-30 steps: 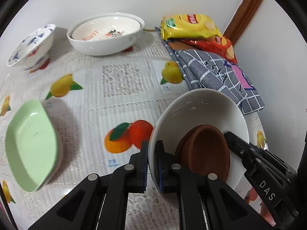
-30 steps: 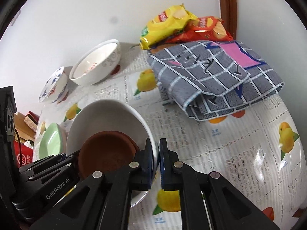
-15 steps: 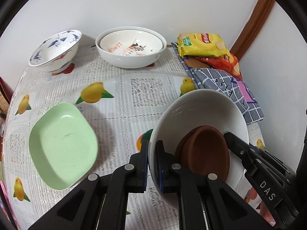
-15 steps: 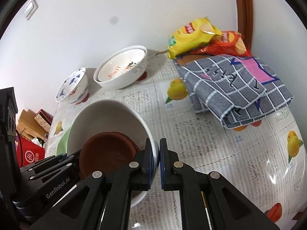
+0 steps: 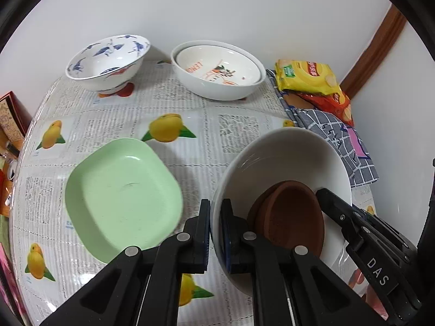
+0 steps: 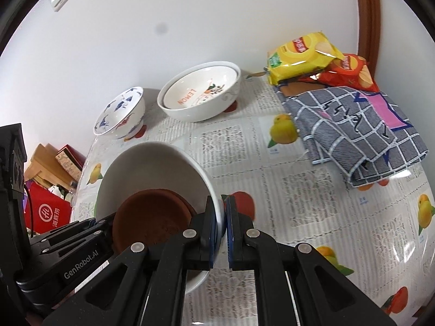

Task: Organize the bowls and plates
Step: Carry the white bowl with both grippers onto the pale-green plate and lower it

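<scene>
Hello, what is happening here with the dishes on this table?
A person holds the white bowl by its rim with both tongs, left tongs and right tongs, each clamped on one side. A brown dish lies inside it. The green plate, blue-patterned bowl and lemon bowl stack rest on the table.

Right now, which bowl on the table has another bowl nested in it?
The white bowl at the back, with a "LEMON" bowl inside. The blue-patterned bowl beside it is empty.
</scene>
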`<state>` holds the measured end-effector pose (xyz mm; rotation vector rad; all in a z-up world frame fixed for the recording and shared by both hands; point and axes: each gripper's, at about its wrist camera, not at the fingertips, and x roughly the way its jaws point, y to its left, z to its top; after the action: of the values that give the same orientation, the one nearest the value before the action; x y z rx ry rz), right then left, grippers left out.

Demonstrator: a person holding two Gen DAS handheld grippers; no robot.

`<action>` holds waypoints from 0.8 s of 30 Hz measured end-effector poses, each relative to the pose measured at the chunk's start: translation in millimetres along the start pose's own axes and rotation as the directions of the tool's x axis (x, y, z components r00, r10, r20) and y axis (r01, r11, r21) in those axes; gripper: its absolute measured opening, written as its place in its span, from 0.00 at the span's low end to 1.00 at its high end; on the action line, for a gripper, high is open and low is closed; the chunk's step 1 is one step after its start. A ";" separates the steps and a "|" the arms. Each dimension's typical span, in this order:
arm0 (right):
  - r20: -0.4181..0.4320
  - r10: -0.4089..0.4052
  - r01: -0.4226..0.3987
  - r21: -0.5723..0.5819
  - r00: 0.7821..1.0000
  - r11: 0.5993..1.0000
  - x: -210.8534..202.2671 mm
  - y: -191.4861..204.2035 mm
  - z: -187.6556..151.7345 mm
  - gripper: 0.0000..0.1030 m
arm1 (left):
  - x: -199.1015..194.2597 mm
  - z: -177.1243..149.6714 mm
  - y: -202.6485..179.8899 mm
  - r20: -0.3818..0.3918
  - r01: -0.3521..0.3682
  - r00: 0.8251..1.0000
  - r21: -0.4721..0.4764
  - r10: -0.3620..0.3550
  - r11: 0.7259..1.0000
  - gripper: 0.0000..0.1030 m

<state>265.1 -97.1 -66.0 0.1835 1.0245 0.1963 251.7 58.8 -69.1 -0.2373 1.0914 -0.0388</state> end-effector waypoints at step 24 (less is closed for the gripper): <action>-0.036 0.030 -0.032 -0.082 0.999 0.996 37.6 70.4 0.1 0.07 | 0.9 0.5 78.6 0.008 -0.023 1.000 -0.100 0.024 0.995 0.08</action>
<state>278.8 -19.8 -79.9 0.1215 1.0463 0.2702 245.8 135.3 -86.2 -0.3147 1.0883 0.0379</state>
